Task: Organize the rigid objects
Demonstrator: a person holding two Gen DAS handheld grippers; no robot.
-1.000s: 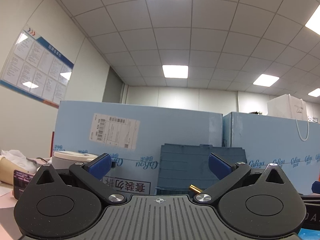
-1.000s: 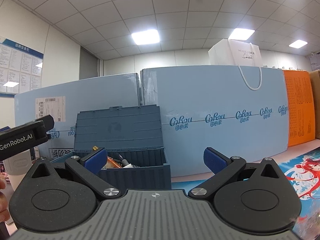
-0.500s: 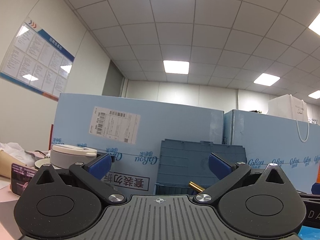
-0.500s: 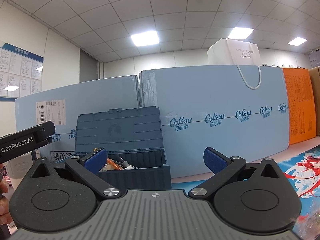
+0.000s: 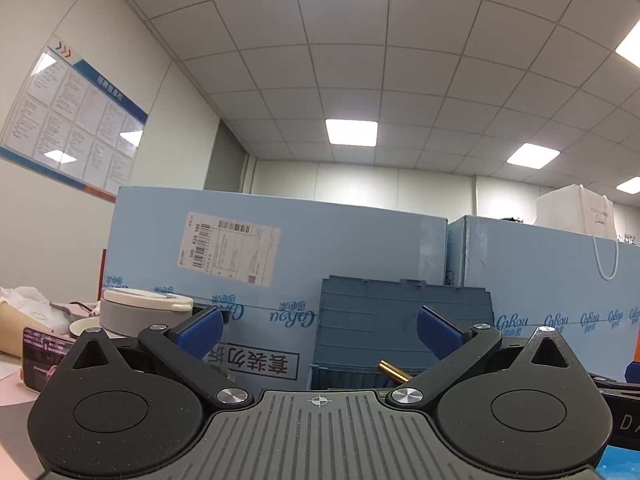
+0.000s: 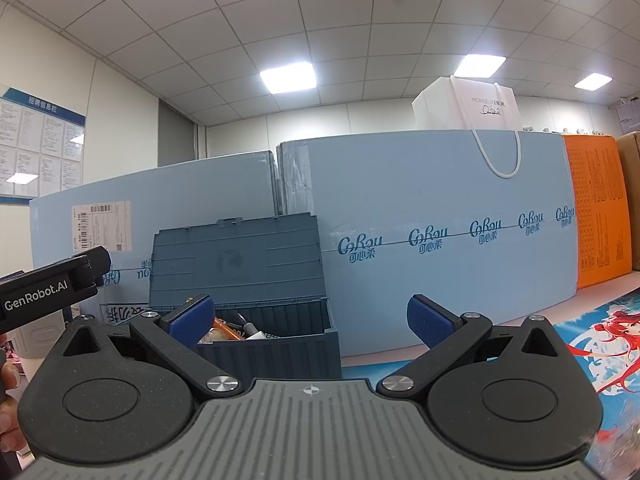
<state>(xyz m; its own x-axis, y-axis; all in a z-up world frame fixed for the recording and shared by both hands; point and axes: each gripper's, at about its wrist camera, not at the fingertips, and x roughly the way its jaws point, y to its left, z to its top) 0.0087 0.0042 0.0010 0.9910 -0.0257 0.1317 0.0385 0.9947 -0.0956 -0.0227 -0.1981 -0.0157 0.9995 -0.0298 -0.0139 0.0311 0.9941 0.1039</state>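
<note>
A dark blue storage box (image 6: 276, 344) stands open ahead, its lid (image 6: 236, 260) leaning back against the pale blue cartons. Small items lie inside: something orange, a pen-like tip (image 6: 244, 320) and a brass rod (image 5: 394, 370). The same box (image 5: 348, 376) shows in the left wrist view. My left gripper (image 5: 318, 330) is open with nothing between its blue pads. My right gripper (image 6: 310, 320) is open too and holds nothing, short of the box and a little to its right. The left gripper's black body (image 6: 48, 288) shows at the right view's left edge.
Large pale blue cartons (image 6: 440, 240) form a wall behind the box, with a white paper bag (image 6: 468, 104) on top and an orange carton (image 6: 596, 212) at the right. A grey-and-white round container (image 5: 144, 312) and clutter sit at the left. A printed cartoon mat (image 6: 600, 336) covers the table at right.
Both views have tilted up slightly and edged toward the box. Both grippers stay open and empty.
</note>
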